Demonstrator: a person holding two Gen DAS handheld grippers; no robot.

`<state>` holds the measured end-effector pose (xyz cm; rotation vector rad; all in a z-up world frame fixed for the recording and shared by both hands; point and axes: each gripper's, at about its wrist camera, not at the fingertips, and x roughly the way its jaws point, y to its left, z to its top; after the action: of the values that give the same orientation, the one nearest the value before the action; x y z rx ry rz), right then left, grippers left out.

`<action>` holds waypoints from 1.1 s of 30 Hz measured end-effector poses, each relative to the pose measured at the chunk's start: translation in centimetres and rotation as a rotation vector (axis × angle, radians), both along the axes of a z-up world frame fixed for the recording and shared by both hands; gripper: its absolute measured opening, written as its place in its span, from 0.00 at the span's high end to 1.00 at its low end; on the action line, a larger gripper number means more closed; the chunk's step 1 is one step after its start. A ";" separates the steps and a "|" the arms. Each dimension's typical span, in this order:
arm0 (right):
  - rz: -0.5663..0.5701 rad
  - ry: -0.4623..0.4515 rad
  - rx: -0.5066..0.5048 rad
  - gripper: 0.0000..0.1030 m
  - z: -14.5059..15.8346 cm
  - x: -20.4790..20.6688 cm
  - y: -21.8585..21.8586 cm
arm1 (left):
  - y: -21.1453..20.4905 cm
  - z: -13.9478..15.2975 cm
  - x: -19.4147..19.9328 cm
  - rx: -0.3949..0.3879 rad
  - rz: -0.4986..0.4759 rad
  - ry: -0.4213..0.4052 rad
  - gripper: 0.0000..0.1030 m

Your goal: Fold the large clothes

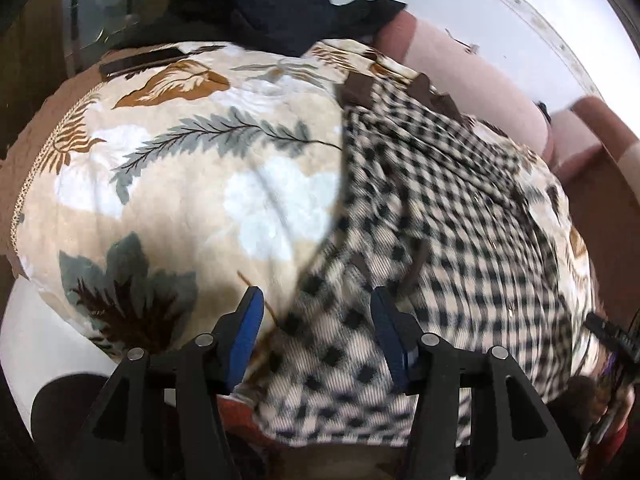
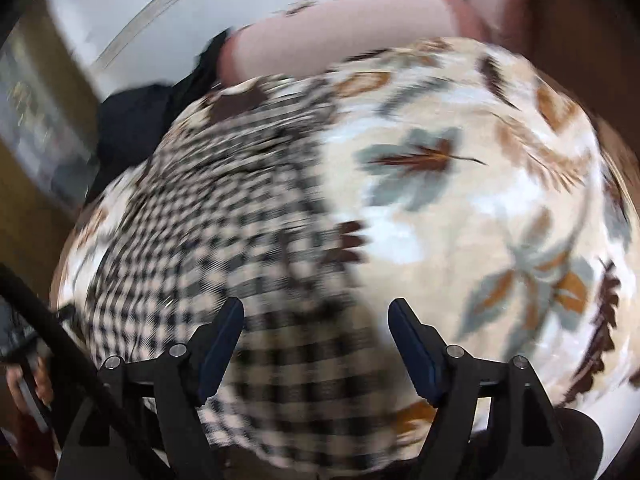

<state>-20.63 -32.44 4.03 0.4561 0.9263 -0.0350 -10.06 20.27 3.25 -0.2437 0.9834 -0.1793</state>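
Checked garment spread on the leaf-print blanket, both jaws apart above it.

The checked garment lay flat on the leaf-print blanket, its near hem under the left gripper and right gripper, neither gripping cloth. Bare blanket flanked both side edges; a dark garment and pink cushions crowded the far edge.

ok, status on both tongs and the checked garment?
Left tongs open, nothing gripped. Right tongs open, nothing gripped. Checked garment lies spread on the leaf-print blanket, fold not finished. Dark clothing heaped at far edge, off the garment.
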 end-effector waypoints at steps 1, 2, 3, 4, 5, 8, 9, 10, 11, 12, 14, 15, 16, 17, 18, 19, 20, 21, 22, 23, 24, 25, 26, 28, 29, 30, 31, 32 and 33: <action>-0.011 0.007 0.040 0.23 -0.6 0.1 -0.9 | 0.1 -0.2 0.9 -0.020 -0.005 0.007 0.42; -0.024 0.017 0.100 0.23 -1.5 0.3 -1.9 | 0.1 -0.5 1.8 -0.041 -0.012 0.018 0.41; -0.030 0.022 0.136 0.23 -2.1 0.3 -2.5 | 0.0 -0.9 2.5 -0.066 -0.020 0.027 0.40; -0.042 0.026 0.185 0.23 -3.0 0.5 -3.1 | -0.2 -1.2 3.2 -0.093 -0.032 0.037 0.39; -0.054 0.029 0.226 0.23 -3.7 0.7 -3.4 | -0.5 -1.9 4.1 -0.124 -0.051 0.058 0.37; -0.074 0.023 0.341 0.21 -5.5 0.8 -3.7 | -1.2 -3.3 4.9 -0.168 -0.075 0.098 0.33; -0.070 0.016 0.346 0.20 -5.3 0.8 -3.5 | -1.4 -3.2 4.6 -0.161 -0.085 0.083 0.33; -0.053 0.013 0.355 0.20 -5.2 0.8 -3.2 | -1.6 -3.2 4.5 -0.166 -0.109 0.085 0.33; -0.035 0.012 0.364 0.20 -5.3 0.7 -3.0 | -1.9 -3.3 4.1 -0.198 -0.140 0.092 0.33; -0.012 0.012 0.370 0.20 -5.4 0.5 -2.5 | -1.8 -3.5 3.8 -0.218 -0.148 0.096 0.33; 0.018 0.018 0.386 0.20 -5.7 0.0 -1.8 | -1.7 -3.8 3.4 -0.251 -0.144 0.100 0.33; 0.037 0.020 0.414 0.20 -5.8 -0.2 -1.4 | -1.6 -3.9 3.2 -0.264 -0.142 0.101 0.33; 0.050 0.023 0.432 0.20 -6.0 -0.5 -1.1 | -1.3 -4.0 2.9 -0.287 -0.140 0.103 0.35; 0.066 0.029 0.443 0.20 -6.1 -0.7 -0.6 | -1.1 -4.2 2.6 -0.309 -0.138 0.109 0.40; 0.075 0.033 0.441 0.20 -6.1 -0.9 -0.3 | -0.8 -4.4 2.4 -0.325 -0.139 0.116 0.43; 0.092 0.040 0.429 0.20 -6.0 -1.1 0.1 | -0.5 -4.7 2.0 -0.342 -0.135 0.128 0.49; 0.106 0.045 0.419 0.20 -6.0 -1.3 0.3 | -0.4 -4.9 1.7 -0.346 -0.131 0.132 0.54; 0.119 0.049 0.410 0.20 -6.0 -1.5 0.6 | -0.2 -5.1 1.3 -0.348 -0.126 0.136 0.56; 0.130 0.053 0.406 0.20 -6.0 -1.7 0.9 | -0.1 -5.2 0.9 -0.352 -0.123 0.139 0.57; 0.136 0.053 0.407 0.20 -6.0 -1.8 1.2 | -0.1 -5.2 0.4 -0.356 -0.116 0.141 0.57; 0.145 0.053 0.417 0.22 -6.0 -2.1 1.4 | -0.1 -5.3 0.1 -0.352 -0.112 0.141 0.57; 0.153 0.054 0.426 0.24 -6.1 -2.2 1.6 | -0.2 -5.3 -0.3 -0.343 -0.107 0.139 0.57; 0.161 0.059 0.428 0.29 -6.2 -2.4 1.7 | -0.3 -5.3 -0.6 -0.336 -0.102 0.138 0.57; 0.169 0.059 0.417 0.33 -6.4 -2.5 2.0 | -0.5 -5.4 -1.0 -0.324 -0.084 0.139 0.56; 0.171 0.058 0.414 0.34 -6.4 -2.6 2.0 | -0.5 -5.5 -1.2 -0.321 -0.082 0.142 0.53; 0.171 0.056 0.415 0.34 -6.3 -2.7 2.1 | -0.6 -5.5 -1.4 -0.321 -0.085 0.147 0.51; 0.168 0.055 0.415 0.34 -6.3 -2.7 2.1 | -0.6 -5.6 -1.5 -0.320 -0.088 0.153 0.46; 0.171 0.056 0.409 0.34 -6.3 -2.7 2.2 | -0.8 -5.7 -1.8 -0.307 -0.092 0.164 0.43; 0.179 0.059 0.399 0.34 -6.2 -2.8 2.2 | -1.0 -5.8 -2.1 -0.290 -0.095 0.172 0.43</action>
<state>-23.48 -30.19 -2.20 0.7420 1.0320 0.3055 -12.18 19.23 -2.55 -0.4836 1.1400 -0.3943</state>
